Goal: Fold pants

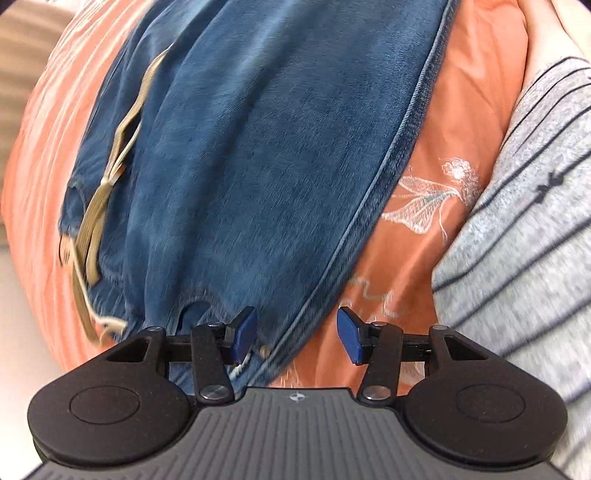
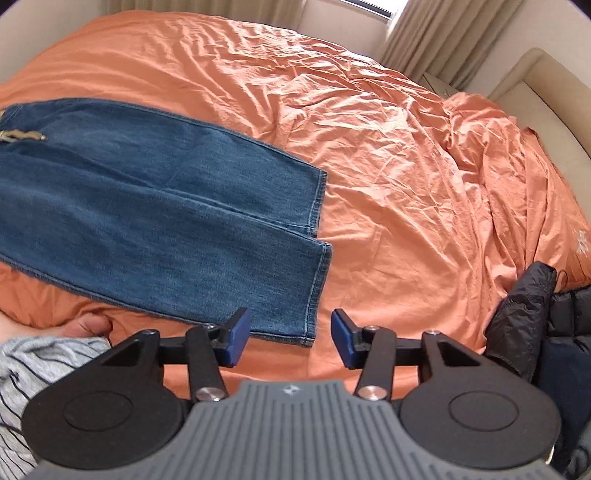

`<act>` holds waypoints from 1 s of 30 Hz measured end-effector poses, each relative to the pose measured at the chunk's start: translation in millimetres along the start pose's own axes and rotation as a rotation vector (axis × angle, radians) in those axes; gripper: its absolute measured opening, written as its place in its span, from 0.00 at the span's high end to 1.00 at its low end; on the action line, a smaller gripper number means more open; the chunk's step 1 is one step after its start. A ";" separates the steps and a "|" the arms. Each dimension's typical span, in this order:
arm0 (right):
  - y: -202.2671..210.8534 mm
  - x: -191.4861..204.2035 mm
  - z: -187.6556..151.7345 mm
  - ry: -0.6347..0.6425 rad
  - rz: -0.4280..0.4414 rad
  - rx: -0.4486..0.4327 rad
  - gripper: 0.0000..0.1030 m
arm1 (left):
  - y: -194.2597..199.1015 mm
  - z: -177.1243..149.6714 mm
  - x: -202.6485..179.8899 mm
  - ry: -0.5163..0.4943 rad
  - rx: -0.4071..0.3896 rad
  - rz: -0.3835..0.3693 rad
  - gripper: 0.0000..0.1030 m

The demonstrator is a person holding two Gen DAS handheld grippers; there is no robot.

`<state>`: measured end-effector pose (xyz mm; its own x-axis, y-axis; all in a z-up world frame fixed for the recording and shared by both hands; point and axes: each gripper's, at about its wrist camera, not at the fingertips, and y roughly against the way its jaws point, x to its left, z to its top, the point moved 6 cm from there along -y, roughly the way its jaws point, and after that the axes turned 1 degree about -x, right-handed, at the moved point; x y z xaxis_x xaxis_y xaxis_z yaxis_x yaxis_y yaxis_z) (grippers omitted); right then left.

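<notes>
Pants (image 2: 155,206) lie flat on orange bedsheet (image 2: 388,177); no readable label.

The left gripper (image 1: 296,334) is seen angled steeply downward, its blue pads (image 1: 244,334) parted with nothing clamped between them. The right gripper (image 2: 290,339) is likewise pointed down, jaws apart and empty.

pants: blue denim pants (image 2: 155,206), paler stitched hems; olive-tan woven drawstring (image 1: 110,166) at 9 o'clock
bedding: orange cotton bedspread (image 2: 388,147), white outlined flower motif (image 1: 432,199) at 3 o'clock
clothing: heather-grey knit garment with thin dark stripes (image 1: 524,229)
jacket: black quilted jacket (image 2: 524,310) at 4 o'clock
gripper pads: blue pads (image 2: 236,338) on black arms
curtains: beige pleated curtains (image 2: 424,33)
</notes>
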<state>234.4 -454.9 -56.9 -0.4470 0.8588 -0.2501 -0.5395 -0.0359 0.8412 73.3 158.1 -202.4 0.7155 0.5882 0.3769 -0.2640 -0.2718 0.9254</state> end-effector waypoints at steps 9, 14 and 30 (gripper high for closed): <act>-51.1 38.7 -31.4 0.343 0.014 0.072 0.70 | -23.1 11.2 -6.5 0.023 0.024 -0.005 0.42; -80.7 63.2 -39.3 0.513 0.038 0.085 0.78 | -25.1 15.0 2.4 0.086 -0.006 0.012 0.78; -186.6 83.4 -73.6 0.847 -0.205 0.060 0.81 | 32.9 0.4 39.4 0.513 -0.222 0.185 0.95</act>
<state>245.3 -414.2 -270.0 -0.7383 0.1757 -0.6512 -0.6394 0.1248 0.7586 93.1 172.0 -157.2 0.2550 0.8546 0.4523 -0.5233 -0.2714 0.8078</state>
